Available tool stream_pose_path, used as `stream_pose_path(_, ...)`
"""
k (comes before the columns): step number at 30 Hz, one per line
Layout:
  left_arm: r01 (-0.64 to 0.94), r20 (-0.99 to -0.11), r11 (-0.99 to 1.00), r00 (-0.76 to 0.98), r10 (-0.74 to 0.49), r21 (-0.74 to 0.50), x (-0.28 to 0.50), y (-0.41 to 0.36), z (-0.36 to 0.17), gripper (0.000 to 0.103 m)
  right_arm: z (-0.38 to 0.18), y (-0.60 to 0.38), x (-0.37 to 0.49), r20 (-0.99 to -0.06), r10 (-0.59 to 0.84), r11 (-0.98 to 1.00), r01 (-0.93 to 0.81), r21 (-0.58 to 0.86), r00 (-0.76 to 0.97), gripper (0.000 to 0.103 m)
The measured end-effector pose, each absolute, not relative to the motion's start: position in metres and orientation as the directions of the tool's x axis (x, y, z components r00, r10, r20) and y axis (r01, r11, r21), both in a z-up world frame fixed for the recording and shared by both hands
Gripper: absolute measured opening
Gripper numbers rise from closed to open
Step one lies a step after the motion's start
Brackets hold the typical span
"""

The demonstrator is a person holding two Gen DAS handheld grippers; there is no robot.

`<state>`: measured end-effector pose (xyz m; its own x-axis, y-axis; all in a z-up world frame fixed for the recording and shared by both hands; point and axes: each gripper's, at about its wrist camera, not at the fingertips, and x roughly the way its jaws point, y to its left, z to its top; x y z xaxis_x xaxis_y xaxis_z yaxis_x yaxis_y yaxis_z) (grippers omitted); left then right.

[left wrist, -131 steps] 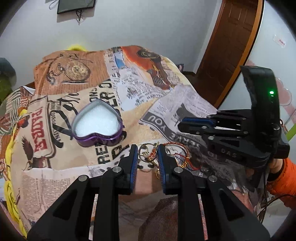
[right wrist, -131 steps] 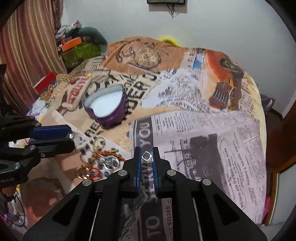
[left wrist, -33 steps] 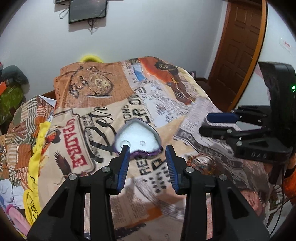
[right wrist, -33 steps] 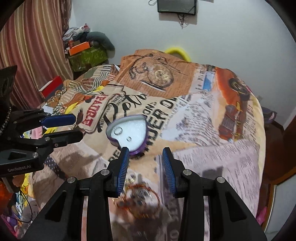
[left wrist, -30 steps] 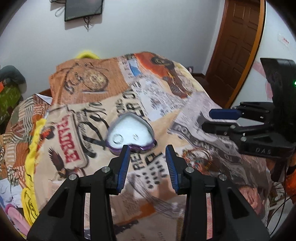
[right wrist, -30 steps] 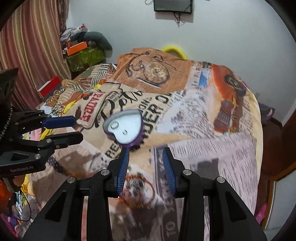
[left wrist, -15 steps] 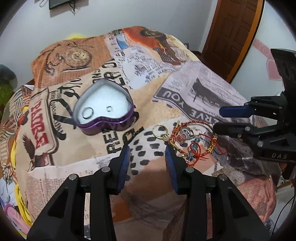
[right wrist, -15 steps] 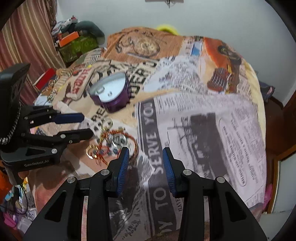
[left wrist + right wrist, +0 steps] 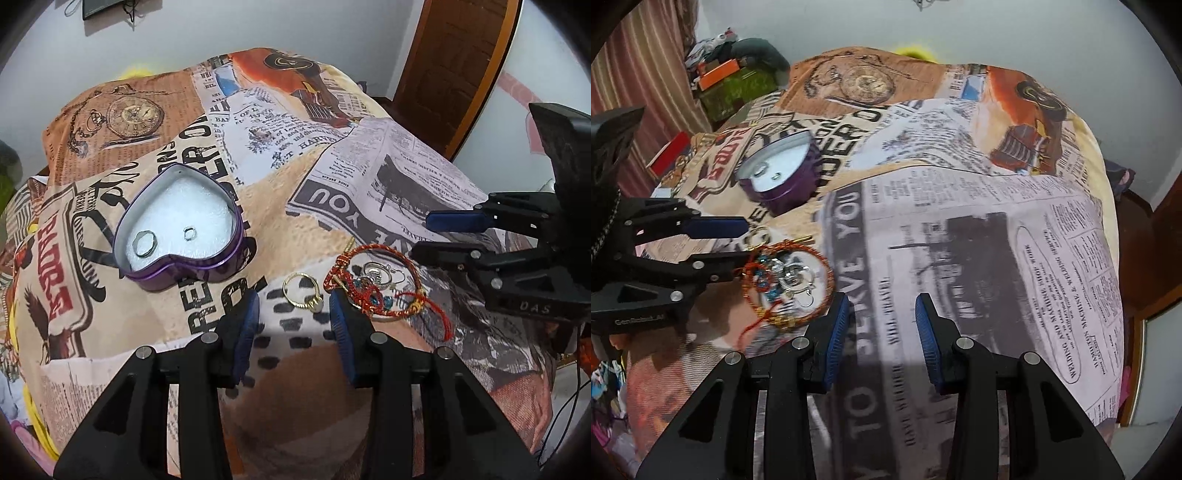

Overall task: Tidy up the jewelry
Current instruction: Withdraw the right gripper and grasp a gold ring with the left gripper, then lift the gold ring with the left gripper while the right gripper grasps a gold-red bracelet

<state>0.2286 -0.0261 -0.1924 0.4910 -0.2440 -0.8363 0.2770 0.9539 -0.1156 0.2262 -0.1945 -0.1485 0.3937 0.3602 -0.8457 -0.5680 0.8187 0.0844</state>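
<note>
Our left hand-held gripper [image 9: 291, 314] hangs over the bed with its jaws moderately wide and nothing between the pads — the gold ring [image 9: 303, 295] lies just ahead of the gap, a little toward the right pad. We judge this ring to be the next pick. It lies flat on the cloth [image 9: 369, 177], its stone end nearest us, so the jaws would have to come down astride it.

Just right of the ring sits the red bracelet [image 9: 384, 284] with small silver pieces tangled inside its loop. The heart tin [image 9: 184, 236] lies up and to the left, well apart, with two rings already on its white pad.

Our right hand-held gripper [image 9: 879, 321] is likewise part open and empty over bare cloth; the bracelet lies off its left pad. So the left one is nearer the ring.
</note>
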Motion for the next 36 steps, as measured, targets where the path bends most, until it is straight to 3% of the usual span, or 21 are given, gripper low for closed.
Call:
stream_pose_path(5, 0.273, -0.828, 0.948, 0.485, -0.283, -0.164, 0.234, -0.022, -0.195, 0.036, -0.144, -0.2, 0.23, -0.844, 0.379, 0.829, -0.545, 0.127, 0.379, 0.034)
stream_pose_path(10, 0.27, -0.819, 0.947, 0.494, -0.293, -0.175, 0.234, -0.02, -0.196, 0.023, -0.136, -0.2, 0.225, -0.83, 0.427, 0.819, -0.543, 0.187, 0.358, 0.034)
stream_pose_path(17, 0.291, -0.809, 0.953, 0.539, -0.236, -0.085, 0.225, -0.026, -0.189, 0.008, -0.131, -0.19, 0.219, -0.827, 0.435, 0.808, -0.56, 0.183, 0.357, 0.034)
stream_pose_path(30, 0.269, -0.784, 0.953, 0.557, -0.274, -0.142, 0.2, 0.001, -0.171, 0.008, -0.146, -0.171, 0.228, -0.833, 0.432, 0.793, -0.585, 0.169, 0.344, 0.034)
stream_pose_path(35, 0.253, -0.784, 0.953, 0.553, -0.282, -0.165, 0.194, 0.009, -0.172, 0.008, -0.15, -0.158, 0.222, -0.832, 0.434, 0.768, -0.626, 0.14, 0.346, 0.007)
stream_pose_path(36, 0.249, -0.784, 0.954, 0.552, -0.283, -0.169, 0.194, 0.01, -0.173, 0.008, -0.149, -0.157, 0.221, -0.832, 0.432, 0.765, -0.63, 0.132, 0.349, 0.007)
